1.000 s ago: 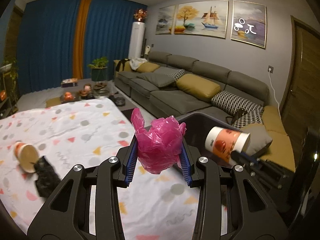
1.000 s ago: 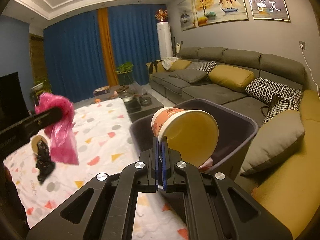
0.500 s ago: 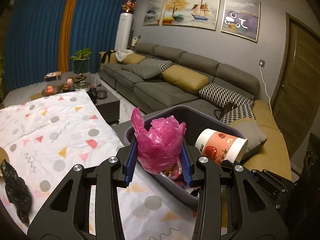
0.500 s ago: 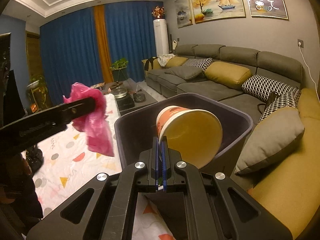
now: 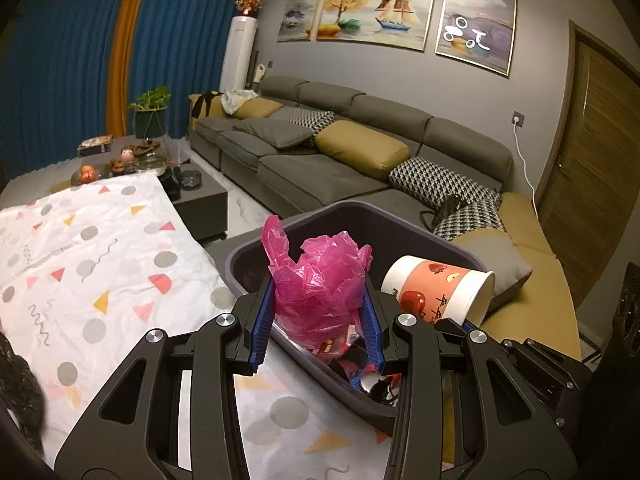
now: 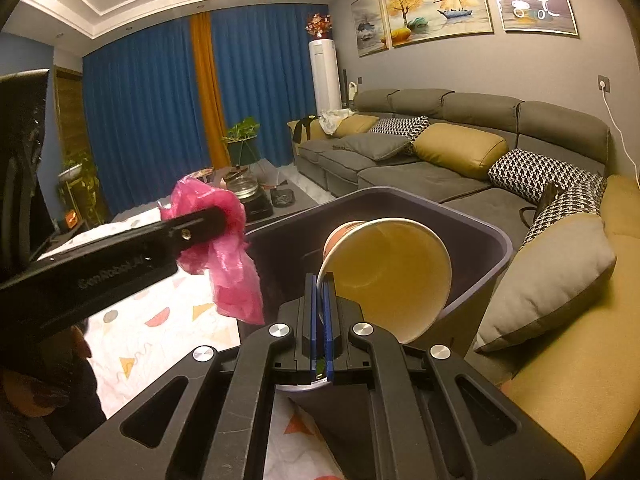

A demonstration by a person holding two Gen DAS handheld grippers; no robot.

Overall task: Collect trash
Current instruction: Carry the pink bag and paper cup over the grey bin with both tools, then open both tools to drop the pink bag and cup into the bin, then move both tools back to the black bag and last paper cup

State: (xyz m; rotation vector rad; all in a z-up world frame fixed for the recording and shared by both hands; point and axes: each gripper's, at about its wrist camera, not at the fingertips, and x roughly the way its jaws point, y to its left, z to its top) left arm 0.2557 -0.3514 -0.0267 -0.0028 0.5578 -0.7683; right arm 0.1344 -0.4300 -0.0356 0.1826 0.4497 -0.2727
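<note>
My left gripper (image 5: 318, 320) is shut on a crumpled pink plastic bag (image 5: 320, 284) and holds it over the near side of a dark purple bin (image 5: 360, 216). My right gripper (image 6: 319, 320) is shut on the rim of a paper cup (image 6: 388, 272), held on its side over the bin (image 6: 496, 240). The cup (image 5: 436, 290) is white and orange with red apples. The pink bag (image 6: 224, 240) and the left gripper's finger also show in the right wrist view. Wrappers lie in the bin's bottom (image 5: 360, 364).
The bin stands at the edge of a table with a white patterned cloth (image 5: 100, 260). A black crumpled bag (image 5: 20, 380) lies at its left edge. A grey sofa (image 5: 360, 160) with cushions runs behind and to the right. A low coffee table (image 5: 192, 188) stands beyond.
Both grippers have moved right, from above the tablecloth to over the bin, with the pink bag and the cup still held. The black bag and the other cup slid out of view to the left.
</note>
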